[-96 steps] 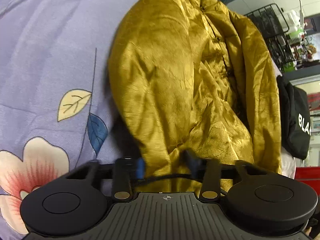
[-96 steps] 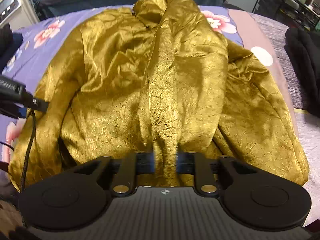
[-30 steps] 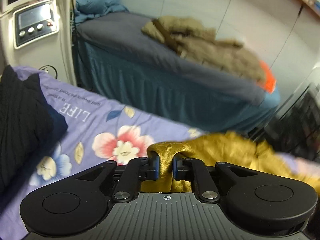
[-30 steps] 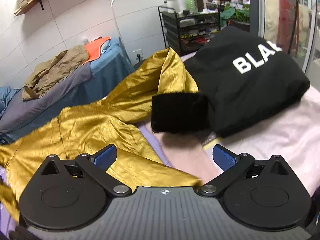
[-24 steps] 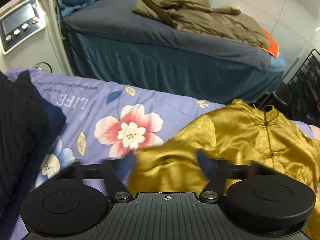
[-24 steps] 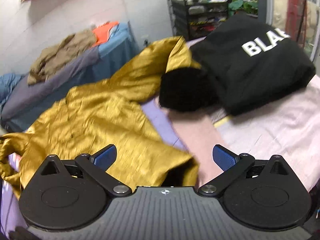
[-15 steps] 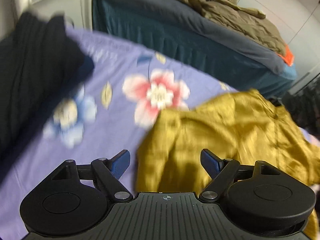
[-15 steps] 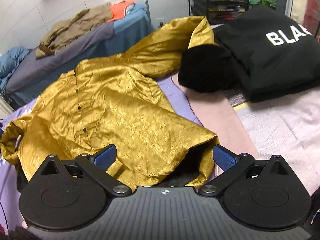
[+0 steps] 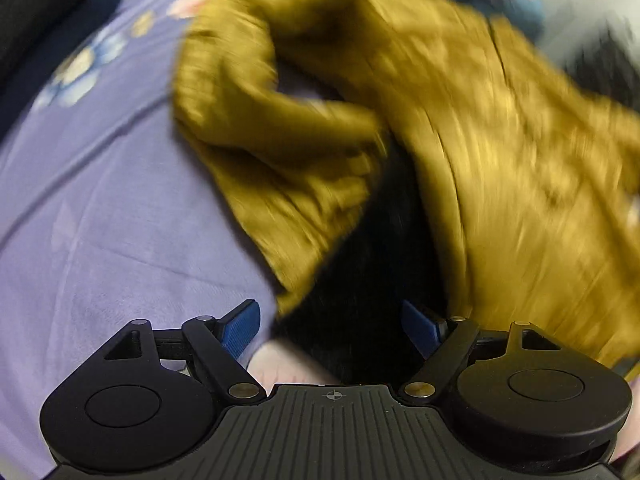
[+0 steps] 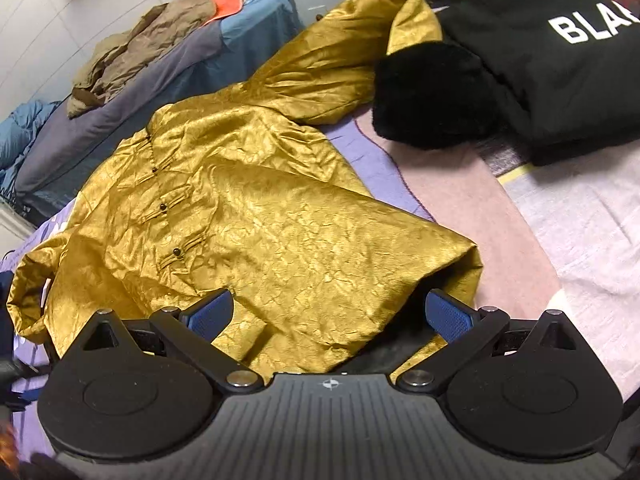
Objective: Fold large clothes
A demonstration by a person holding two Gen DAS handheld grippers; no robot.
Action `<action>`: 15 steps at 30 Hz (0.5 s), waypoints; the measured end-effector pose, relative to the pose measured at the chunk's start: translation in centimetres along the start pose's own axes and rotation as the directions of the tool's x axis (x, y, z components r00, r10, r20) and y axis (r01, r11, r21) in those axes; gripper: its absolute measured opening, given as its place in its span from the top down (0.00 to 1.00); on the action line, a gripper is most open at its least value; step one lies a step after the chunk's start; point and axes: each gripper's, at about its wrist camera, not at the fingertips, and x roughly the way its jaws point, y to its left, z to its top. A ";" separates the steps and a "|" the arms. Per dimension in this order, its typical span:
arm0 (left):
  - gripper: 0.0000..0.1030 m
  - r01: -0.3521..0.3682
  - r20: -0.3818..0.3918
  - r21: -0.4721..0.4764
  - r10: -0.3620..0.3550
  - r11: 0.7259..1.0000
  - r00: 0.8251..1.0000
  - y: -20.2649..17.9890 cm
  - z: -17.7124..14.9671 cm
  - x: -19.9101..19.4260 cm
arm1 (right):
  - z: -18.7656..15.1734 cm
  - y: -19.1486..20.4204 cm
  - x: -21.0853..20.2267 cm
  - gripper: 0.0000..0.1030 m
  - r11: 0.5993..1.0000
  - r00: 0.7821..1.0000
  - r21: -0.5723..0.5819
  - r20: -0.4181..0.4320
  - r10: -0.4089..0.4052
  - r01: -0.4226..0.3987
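Note:
A large gold satin jacket (image 10: 256, 216) with black buttons lies spread front-up on the bed. One sleeve reaches back right to a black fur cuff (image 10: 432, 96). The other sleeve curls at the left. My right gripper (image 10: 328, 316) is open and empty over the jacket's near hem. In the blurred left wrist view the jacket (image 9: 500, 152) fills the upper right, its sleeve (image 9: 272, 152) lies ahead, and dark lining shows at the hem. My left gripper (image 9: 332, 324) is open and empty just above that hem.
A folded black garment with white letters (image 10: 560, 40) lies at the right on a pink blanket (image 10: 480, 216). The purple flowered sheet (image 9: 100, 200) covers the left. A second bed with a tan coat (image 10: 132, 52) stands behind. A dark pile (image 9: 24, 20) is far left.
Both grippers let go of the jacket, which now lies spread flat. The left gripper opened, swung down and moved fast toward the jacket's hem. The right gripper stays open over the hem.

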 end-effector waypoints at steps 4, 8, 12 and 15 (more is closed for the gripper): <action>0.00 -0.087 0.022 0.190 0.084 0.978 0.996 -2.5 -1.6 2.4 | -0.5 -0.2 0.0 0.01 1.000 1.000 -0.002 -0.017 -0.005 0.004; 0.05 -0.068 0.049 0.156 0.061 0.986 0.997 -1.7 -1.4 1.8 | -1.0 -0.7 -0.5 0.01 1.000 1.000 -0.006 -0.012 -0.024 0.024; 0.35 -0.080 0.105 0.123 0.068 0.989 0.992 0.7 -0.9 -0.5 | -0.7 -1.6 -1.7 0.01 0.999 0.998 0.010 0.039 -0.042 0.041; 0.42 -0.147 0.202 0.088 0.127 0.985 0.971 3.0 -0.2 -3.9 | 0.0 -2.6 -2.7 0.01 0.998 0.995 0.011 0.074 -0.070 0.069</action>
